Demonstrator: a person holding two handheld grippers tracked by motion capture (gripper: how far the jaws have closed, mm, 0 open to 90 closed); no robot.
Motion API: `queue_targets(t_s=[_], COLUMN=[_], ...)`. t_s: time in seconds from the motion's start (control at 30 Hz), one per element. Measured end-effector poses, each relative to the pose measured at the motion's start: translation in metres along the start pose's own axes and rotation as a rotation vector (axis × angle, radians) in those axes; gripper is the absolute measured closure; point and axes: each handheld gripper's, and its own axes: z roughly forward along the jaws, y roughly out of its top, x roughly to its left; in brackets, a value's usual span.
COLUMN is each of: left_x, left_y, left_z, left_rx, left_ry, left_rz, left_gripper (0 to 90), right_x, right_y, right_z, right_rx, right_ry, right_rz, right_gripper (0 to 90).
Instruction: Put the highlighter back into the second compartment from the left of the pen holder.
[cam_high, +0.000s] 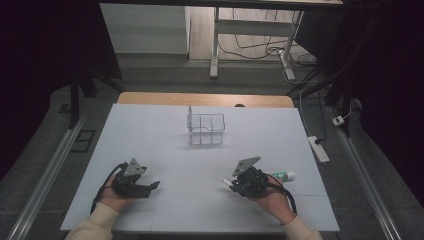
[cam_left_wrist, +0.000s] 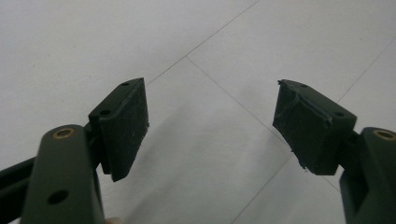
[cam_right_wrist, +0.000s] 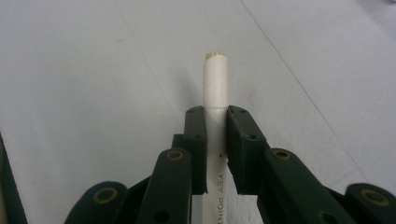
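A white marker (cam_right_wrist: 215, 88) sits clamped in the right hand-held gripper (cam_right_wrist: 215, 135) above the tabletop (cam_high: 200, 165); the left hand-held gripper (cam_left_wrist: 210, 121) has its jaws wide apart.

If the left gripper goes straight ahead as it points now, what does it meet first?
Probably the white table surface: the open left gripper looks down on bare sheet. In the high view it points toward the right gripper, which lies well apart.

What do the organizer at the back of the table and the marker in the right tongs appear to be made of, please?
The organizer looks like clear acrylic or similar plastic: the table shows through its walls and its edges glint. The marker, shut in the right tongs, looks like smooth white plastic with a matte sheen and printed lettering.
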Motion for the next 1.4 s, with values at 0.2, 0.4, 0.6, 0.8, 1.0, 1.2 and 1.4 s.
queue_targets(t_s=[0.2,0.4,0.6,0.8,1.0,1.2,1.4], left_x=[0.0,0.0,0.0,0.0,0.0,0.0,-0.001], left_y=[0.0,0.0,0.0,0.0,0.0,0.0,0.0], left_z=[0.0,0.001,0.001,0.001,0.002,0.002,0.003], left_rx=[0.0,0.002,0.004,0.006,0.01,0.015,0.027], left_ry=[-0.001,-0.002,-0.004,-0.005,-0.004,-0.006,-0.003], left_rz=[0.0,0.0,0.001,0.002,0.004,0.006,0.016], left_gripper=[26.4,26.4,26.3,26.3,26.3,26.3,25.8], right_x=[-0.001,-0.002,-0.002,-0.003,-0.002,-0.003,-0.003], right_y=[0.0,0.0,0.001,0.001,0.001,0.002,0.002], right_z=[-0.002,-0.005,-0.007,-0.009,-0.009,-0.013,-0.013], right_rx=[-0.022,-0.034,-0.051,-0.062,-0.06,-0.074,-0.075], right_ry=[-0.002,-0.003,-0.012,-0.023,-0.033,-0.045,-0.051], right_rz=[-0.009,0.01,0.013,0.009,0.007,0.007,0.004], right_gripper=[77.5,77.5,77.5,77.5,77.5,77.5,77.5])
